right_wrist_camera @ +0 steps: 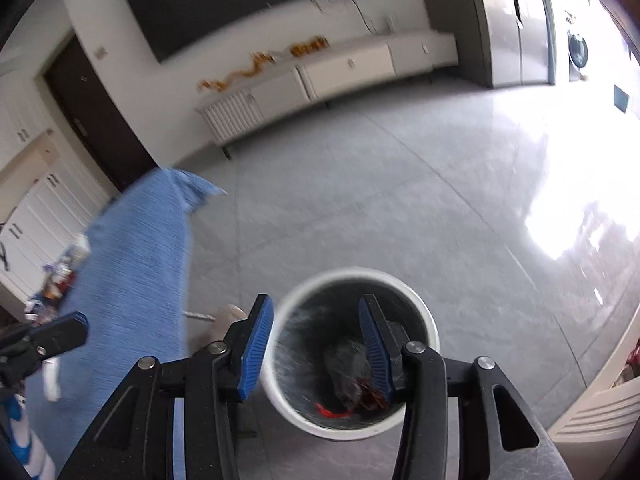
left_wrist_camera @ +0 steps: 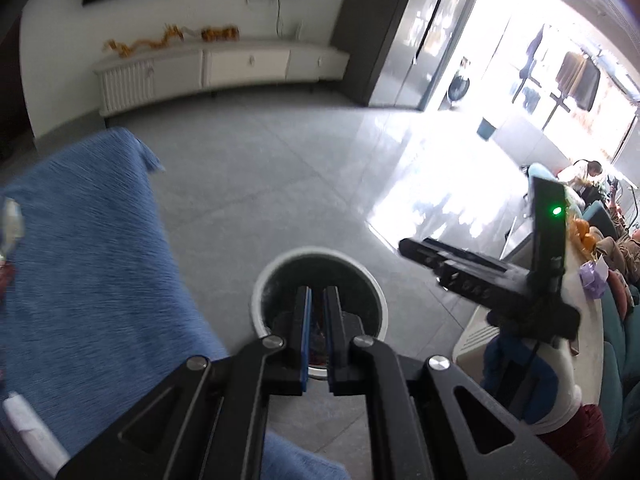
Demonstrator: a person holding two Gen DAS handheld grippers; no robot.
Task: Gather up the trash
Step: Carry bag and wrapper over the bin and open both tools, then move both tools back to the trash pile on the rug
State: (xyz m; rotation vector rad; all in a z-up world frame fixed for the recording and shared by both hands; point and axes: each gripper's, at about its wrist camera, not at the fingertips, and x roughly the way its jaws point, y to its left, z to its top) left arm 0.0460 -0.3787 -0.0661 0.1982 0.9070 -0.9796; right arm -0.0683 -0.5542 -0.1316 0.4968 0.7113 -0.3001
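Hovering both grippers over the bin (right_wrist_camera: 352,354), I read this as the drop step. My right gripper (right_wrist_camera: 316,344) stands partly open and empty, with dark trash (right_wrist_camera: 348,364) lying in the bin below its jaws. My left gripper (left_wrist_camera: 317,336) is shut on nothing visible. Next I must swing left toward the blue cloth (left_wrist_camera: 92,248), where more litter (right_wrist_camera: 60,276) sits beyond.

White bin (right_wrist_camera: 430,322) stands on grey tiled floor (right_wrist_camera: 360,200).
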